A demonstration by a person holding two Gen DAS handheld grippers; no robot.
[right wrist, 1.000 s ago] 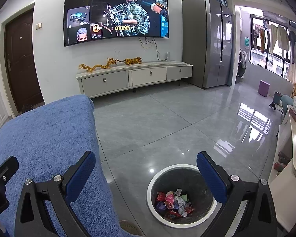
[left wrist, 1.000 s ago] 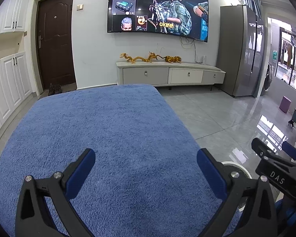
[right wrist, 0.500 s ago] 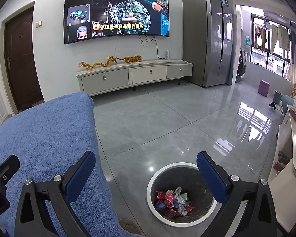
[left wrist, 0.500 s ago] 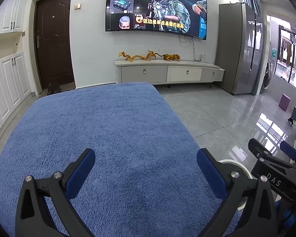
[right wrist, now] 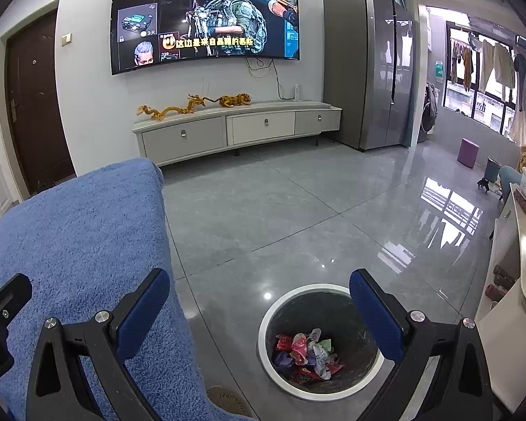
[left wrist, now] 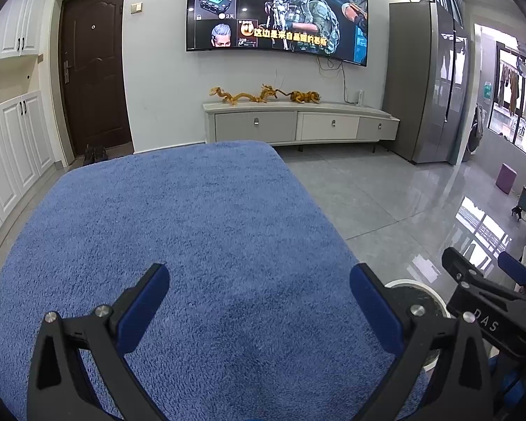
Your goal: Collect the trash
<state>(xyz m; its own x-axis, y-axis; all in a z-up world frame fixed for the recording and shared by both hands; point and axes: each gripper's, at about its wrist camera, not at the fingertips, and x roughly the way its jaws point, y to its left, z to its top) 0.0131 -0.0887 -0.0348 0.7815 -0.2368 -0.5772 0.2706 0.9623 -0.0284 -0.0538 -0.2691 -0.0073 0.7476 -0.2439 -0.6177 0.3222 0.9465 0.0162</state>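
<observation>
A round bin (right wrist: 291, 294) with a white rim stands on the floor and holds several crumpled colourful wrappers (right wrist: 307, 354). My right gripper (right wrist: 259, 310) is open and empty, hovering above and just left of the bin. My left gripper (left wrist: 259, 310) is open and empty over a blue towel-covered surface (left wrist: 193, 231). No trash shows on the towel. The bin's rim (left wrist: 408, 286) and the right gripper (left wrist: 487, 294) show at the right of the left wrist view.
The blue towel (right wrist: 73, 231) fills the left of the right wrist view, its edge beside the bin. Grey tiled floor (right wrist: 298, 210) stretches to a TV cabinet (right wrist: 235, 129) and a fridge (right wrist: 371, 84). A white counter (right wrist: 522, 266) runs along the right.
Both grippers stay open and nearly still; the views have shifted only slightly. The picture on the TV has changed.
</observation>
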